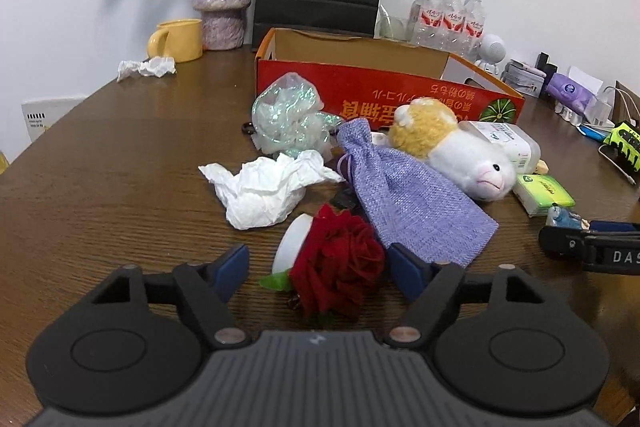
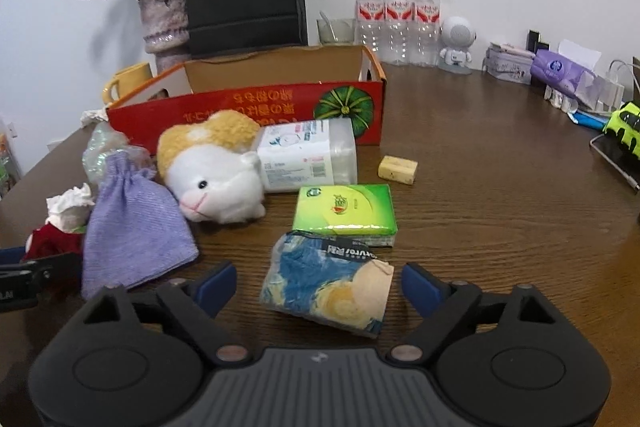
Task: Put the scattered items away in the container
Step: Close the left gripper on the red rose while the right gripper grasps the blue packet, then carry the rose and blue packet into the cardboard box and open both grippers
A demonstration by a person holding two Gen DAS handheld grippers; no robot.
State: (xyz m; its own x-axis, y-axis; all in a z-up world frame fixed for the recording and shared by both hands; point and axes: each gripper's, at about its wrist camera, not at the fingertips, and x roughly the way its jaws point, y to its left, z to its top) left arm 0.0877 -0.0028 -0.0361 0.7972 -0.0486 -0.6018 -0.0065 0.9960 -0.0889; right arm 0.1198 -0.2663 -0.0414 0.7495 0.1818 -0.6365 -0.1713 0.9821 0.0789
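Left gripper [image 1: 318,269] spread wide, red rose [image 1: 338,267] framed between untouching pads. Right gripper [image 2: 318,285] likewise agape around blue-yellow packet [image 2: 326,287]. Red cardboard box [image 1: 384,95] seen far, centre.

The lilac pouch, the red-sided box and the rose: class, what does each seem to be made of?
Lilac pouch: coarse woven fabric, matte; the weave shows. Red-sided box: printed cardboard, brown and bare inside. Rose: probably artificial, velvety red cloth petals, though the look leaves it open.

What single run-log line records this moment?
left hand-held gripper: open around red rose | right hand-held gripper: open around blue-yellow packet | red box: empty
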